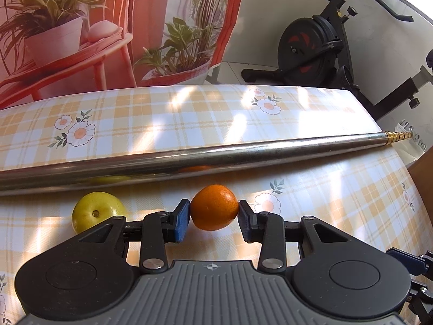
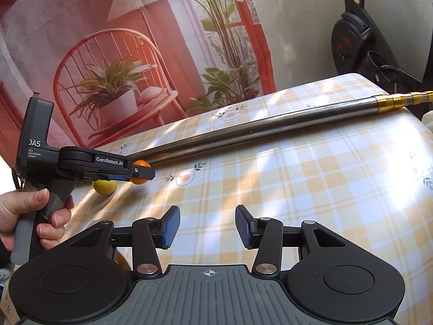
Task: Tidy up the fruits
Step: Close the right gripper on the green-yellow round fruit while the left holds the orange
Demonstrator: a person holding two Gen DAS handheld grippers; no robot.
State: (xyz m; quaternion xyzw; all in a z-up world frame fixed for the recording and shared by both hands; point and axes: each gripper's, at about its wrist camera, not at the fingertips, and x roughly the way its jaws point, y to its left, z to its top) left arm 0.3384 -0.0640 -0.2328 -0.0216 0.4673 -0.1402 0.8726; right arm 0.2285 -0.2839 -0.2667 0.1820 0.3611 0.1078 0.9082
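Observation:
An orange (image 1: pixel 214 207) sits between the blue pads of my left gripper (image 1: pixel 213 212), which is shut on it just above the checked tablecloth (image 1: pixel 324 211). A yellow-green round fruit (image 1: pixel 96 211) lies on the cloth to its left, in front of a steel pole (image 1: pixel 189 159). In the right wrist view the left gripper (image 2: pixel 142 172) appears from the side, held by a hand (image 2: pixel 32 216), with the orange (image 2: pixel 140 172) in its tips and the yellow fruit (image 2: pixel 105 187) below it. My right gripper (image 2: pixel 207 224) stands open over bare cloth, holding nothing.
The steel pole (image 2: pixel 257 132) with a brass end (image 2: pixel 400 100) lies across the table. A printed backdrop of plants and a chair (image 2: pixel 113 75) hangs behind. An exercise bike (image 1: pixel 319 46) stands beyond the far right table edge. A cardboard edge (image 1: pixel 422 173) shows at right.

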